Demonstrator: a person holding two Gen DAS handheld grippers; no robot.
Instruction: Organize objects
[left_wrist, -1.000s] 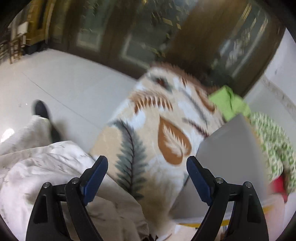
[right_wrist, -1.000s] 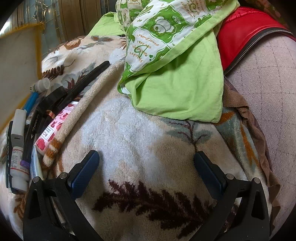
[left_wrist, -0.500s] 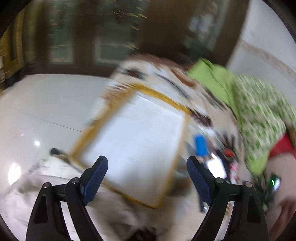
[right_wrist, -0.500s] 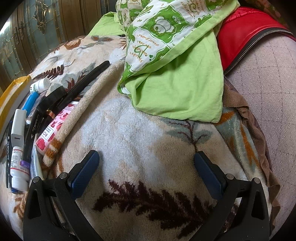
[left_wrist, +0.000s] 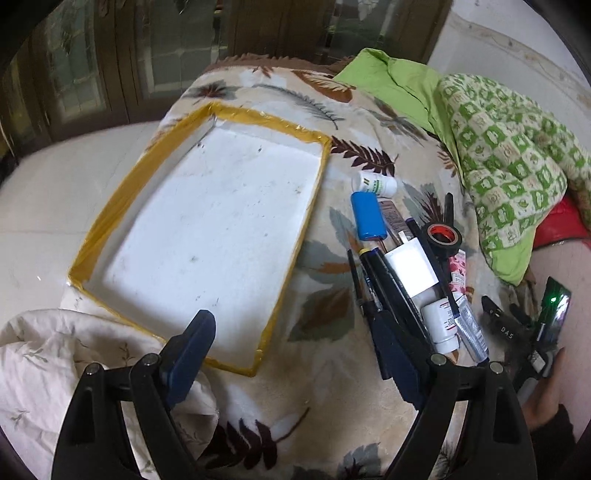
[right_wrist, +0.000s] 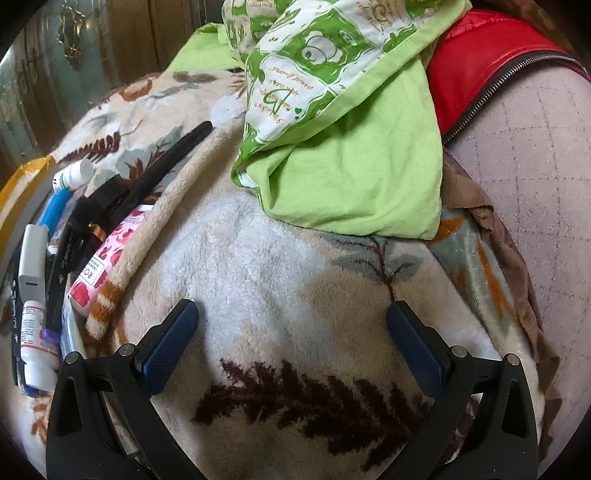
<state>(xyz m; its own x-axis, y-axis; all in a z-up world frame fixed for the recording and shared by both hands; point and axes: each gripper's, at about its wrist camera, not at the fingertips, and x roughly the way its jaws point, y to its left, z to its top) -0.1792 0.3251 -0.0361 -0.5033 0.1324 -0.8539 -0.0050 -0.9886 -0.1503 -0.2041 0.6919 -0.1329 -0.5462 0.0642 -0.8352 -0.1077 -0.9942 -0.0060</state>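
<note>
Leaf-print blanket (left_wrist: 325, 266): tray (left_wrist: 207, 236) ahead of left hand-held gripper (left_wrist: 291, 343) (fingers apart).

- Left tool (left_wrist: 291, 350): black plastic arms with round silver rivets, dark blue textured pads (left_wrist: 190, 354) on the fingers.
- Right tool (right_wrist: 291, 347): same black frame, silver rivets, dark blue ribbed pads (right_wrist: 168, 343).
- A hand (left_wrist: 543, 398) wears a dark sleeve cuff.

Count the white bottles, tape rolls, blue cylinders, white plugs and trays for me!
White bottles: 2
Tape roll: 1
Blue cylinder: 1
White plug: 1
Tray: 1
Total: 6
</note>
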